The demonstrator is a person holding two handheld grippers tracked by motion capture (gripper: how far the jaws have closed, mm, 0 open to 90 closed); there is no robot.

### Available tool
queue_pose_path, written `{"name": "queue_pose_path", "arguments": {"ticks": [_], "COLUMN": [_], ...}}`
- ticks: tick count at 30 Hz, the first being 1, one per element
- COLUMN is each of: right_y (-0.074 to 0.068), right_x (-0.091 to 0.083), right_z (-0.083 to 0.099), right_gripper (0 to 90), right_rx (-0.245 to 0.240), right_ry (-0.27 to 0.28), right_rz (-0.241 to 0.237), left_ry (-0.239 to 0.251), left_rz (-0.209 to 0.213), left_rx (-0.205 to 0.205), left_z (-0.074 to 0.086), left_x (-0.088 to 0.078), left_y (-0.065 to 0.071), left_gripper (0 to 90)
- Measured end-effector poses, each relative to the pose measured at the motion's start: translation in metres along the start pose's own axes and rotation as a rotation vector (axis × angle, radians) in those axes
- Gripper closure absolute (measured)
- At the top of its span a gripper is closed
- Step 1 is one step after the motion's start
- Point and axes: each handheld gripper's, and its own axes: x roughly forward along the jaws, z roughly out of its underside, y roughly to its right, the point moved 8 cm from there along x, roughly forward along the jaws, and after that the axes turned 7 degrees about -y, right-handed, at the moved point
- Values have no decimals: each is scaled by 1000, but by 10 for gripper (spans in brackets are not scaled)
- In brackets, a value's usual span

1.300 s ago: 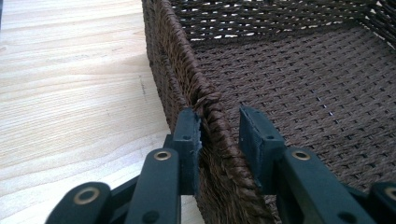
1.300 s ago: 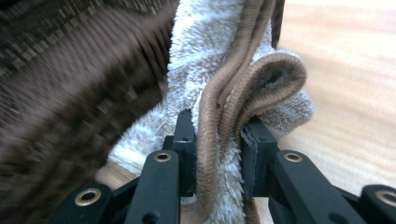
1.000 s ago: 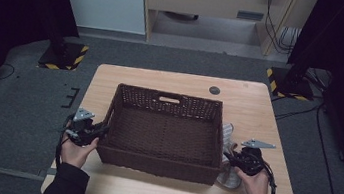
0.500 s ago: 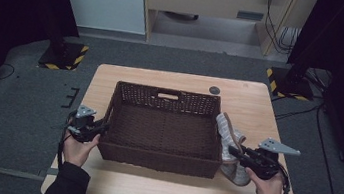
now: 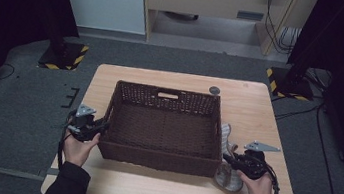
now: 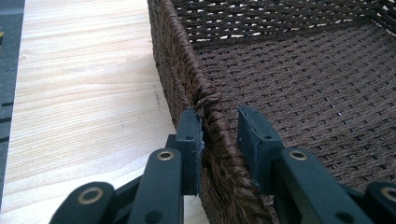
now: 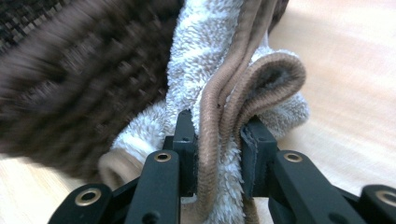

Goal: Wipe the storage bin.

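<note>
Wood worktop [image 5: 259, 108]: L tongs [image 6: 219, 135] straddle basket [image 5: 166, 126] wall, grip unclear; R tongs [image 7: 219, 140] clamp towel [image 7: 224, 84] hem. Risk: towel snags basket corner, slips.

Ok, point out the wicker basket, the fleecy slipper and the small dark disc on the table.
wicker basket [image 5: 163, 126], high view, woven floor.
fleecy slipper [image 7: 205, 56], right gripper view, white fleece beside the tan trim.
small dark disc [image 5: 214, 90], high view, its centre.
</note>
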Motion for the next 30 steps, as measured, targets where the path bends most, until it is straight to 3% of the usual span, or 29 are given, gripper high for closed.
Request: {"name": "queue_pose_path", "arguments": {"ticks": [1,2,4,5,6,7,9,12,15,19,23,25,27,30], "right_y": [0,-3,-7,-7,-16,-16,-31,-37,-34,-28,-22,-20,-20,-20], "right_x": [0,-17,-37,-37,-52,-52,-56,-46,-42,-20,-5,-4,-8,-20], "right_z": [0,-9,-18,-18,-22,-22,-16,-7,-2,17,28,29,27,20], "right_gripper": [715,714,714,714,713,713,714,715,716,717,716,714,714,712], "right_rx": [0,-7,-19,-19,-28,-28,-55,-67,-43,-23,-12,15,18,6], "right_ry": [0,72,148,148,204,204,186,143,131,9,-69,-69,-55,-10], "right_rz": [0,2,-21,-21,-68,-68,-101,-90,-87,-59,-24,-25,-21,-16], "left_ry": [0,-1,-1,-1,-1,-1,-1,0,1,6,8,16,41,61], "left_rz": [0,-2,0,0,2,2,3,3,8,15,14,16,1,13], "left_rx": [0,1,2,2,1,1,1,1,-1,-5,-5,-9,-12,-18], "left_z": [0,0,0,0,0,0,0,0,0,0,0,-1,-1,-2], "left_x": [0,0,0,0,0,0,0,0,0,0,0,0,-2,-6], "left_y": [0,0,0,0,0,0,0,0,0,0,0,-1,-2,-3], "left_gripper": [695,695,693,693,693,693,692,691,689,686,682,669,624,539]}}
